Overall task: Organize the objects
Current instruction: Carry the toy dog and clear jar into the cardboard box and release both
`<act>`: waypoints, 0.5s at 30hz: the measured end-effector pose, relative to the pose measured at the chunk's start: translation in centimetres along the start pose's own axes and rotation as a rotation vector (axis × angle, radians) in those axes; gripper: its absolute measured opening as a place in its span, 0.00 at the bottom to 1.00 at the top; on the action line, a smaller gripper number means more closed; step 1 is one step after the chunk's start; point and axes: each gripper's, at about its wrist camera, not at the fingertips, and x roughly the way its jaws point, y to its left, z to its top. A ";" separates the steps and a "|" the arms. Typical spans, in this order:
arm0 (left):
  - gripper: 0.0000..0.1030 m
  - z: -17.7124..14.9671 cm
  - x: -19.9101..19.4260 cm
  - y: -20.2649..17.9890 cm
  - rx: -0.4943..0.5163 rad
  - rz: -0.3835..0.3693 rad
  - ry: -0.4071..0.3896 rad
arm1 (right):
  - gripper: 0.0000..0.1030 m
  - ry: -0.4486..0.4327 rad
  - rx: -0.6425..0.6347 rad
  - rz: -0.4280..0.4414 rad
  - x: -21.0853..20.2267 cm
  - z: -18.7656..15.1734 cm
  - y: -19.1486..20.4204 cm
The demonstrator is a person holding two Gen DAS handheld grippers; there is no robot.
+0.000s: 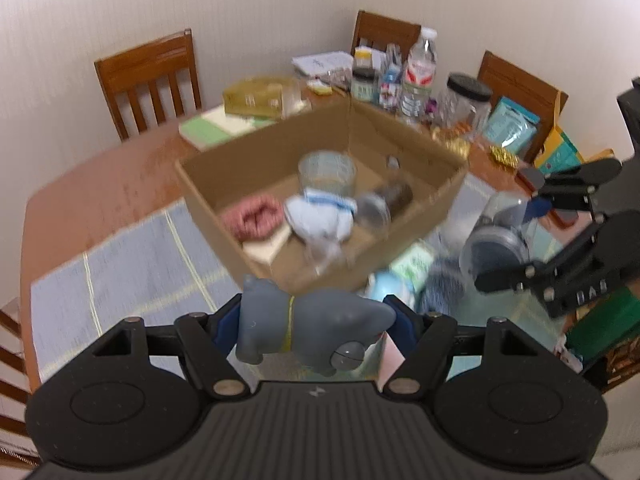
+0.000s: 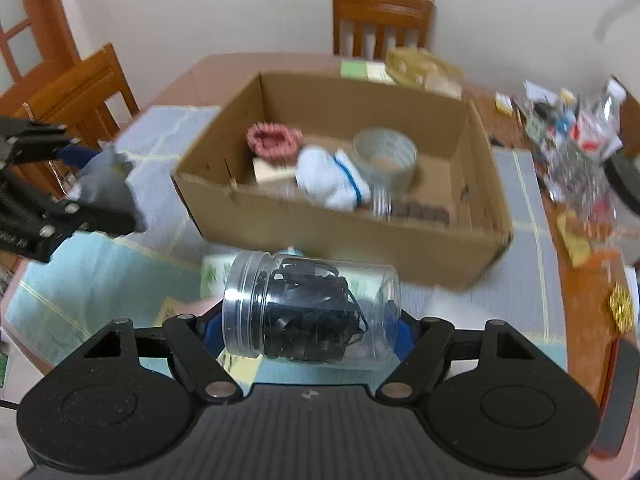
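Observation:
My left gripper (image 1: 310, 320) is shut on a grey toy animal (image 1: 312, 326) with a yellow collar, held above the placemat in front of the cardboard box (image 1: 400, 128). My right gripper (image 2: 308, 320) is shut on a clear plastic jar (image 2: 316, 308) holding black clips, lying sideways between the fingers, in front of the box (image 2: 340, 228). The box holds a pink scrunchie (image 2: 274, 140), a white plush (image 2: 332, 178), a clear cup (image 2: 384, 156) and a dark jar lying down. The right gripper with the jar (image 1: 500, 232) shows in the left wrist view; the left gripper with the toy (image 2: 104, 184) shows in the right wrist view.
Wooden chairs (image 1: 148, 76) stand around the table. Bottles and jars (image 1: 420, 76), books (image 1: 212, 126) and packets crowd the far side behind the box. A blue-grey placemat (image 1: 132, 264) lies under the box. A green-and-white pack (image 2: 216, 276) lies just before the box.

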 end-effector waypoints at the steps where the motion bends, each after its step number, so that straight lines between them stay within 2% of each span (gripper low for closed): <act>1: 0.70 0.7 0.0 0.1 0.000 0.000 -0.005 | 0.78 -0.011 -0.009 0.003 -0.3 0.5 0.0; 8: 0.70 6.2 1.8 0.9 0.020 0.031 -0.052 | 0.78 -0.103 -0.027 0.017 -0.9 4.1 -0.6; 15: 0.70 10.8 6.7 2.3 0.006 0.037 -0.039 | 0.78 -0.137 -0.033 0.034 0.3 7.2 -1.3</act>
